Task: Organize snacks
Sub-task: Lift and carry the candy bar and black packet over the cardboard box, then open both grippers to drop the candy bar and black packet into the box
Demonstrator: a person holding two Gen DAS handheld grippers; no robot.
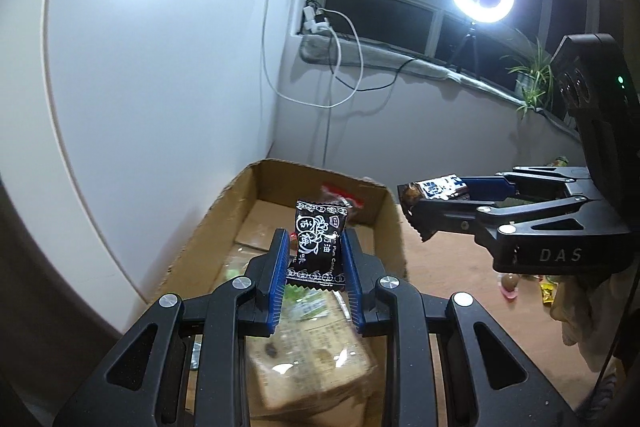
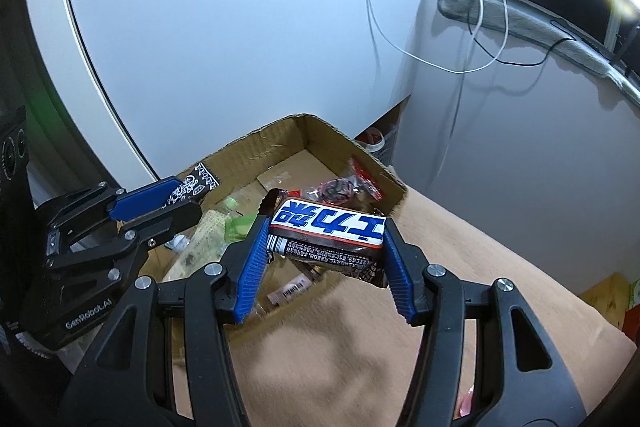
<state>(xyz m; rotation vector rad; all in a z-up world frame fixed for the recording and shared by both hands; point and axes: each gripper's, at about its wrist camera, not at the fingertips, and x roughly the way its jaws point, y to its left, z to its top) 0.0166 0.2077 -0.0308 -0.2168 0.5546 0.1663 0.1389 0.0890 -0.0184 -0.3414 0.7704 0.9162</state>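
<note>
Item one: my left tool [image 1: 314, 247] clamps a black plum candy packet [image 1: 316, 243], held above the cardboard box [image 1: 224, 211]. Item two: my right tool [image 2: 324, 247] clamps a chocolate bar [image 2: 328, 227] over the box's near edge, with more snacks below.

I see a black plum candy [image 1: 317, 245] upright in my left gripper [image 1: 315, 269] over the box [image 1: 202, 227]. My right gripper [image 2: 326, 251] clamps a brown bar [image 2: 328, 231], white-labelled, at the box's edge.
</note>
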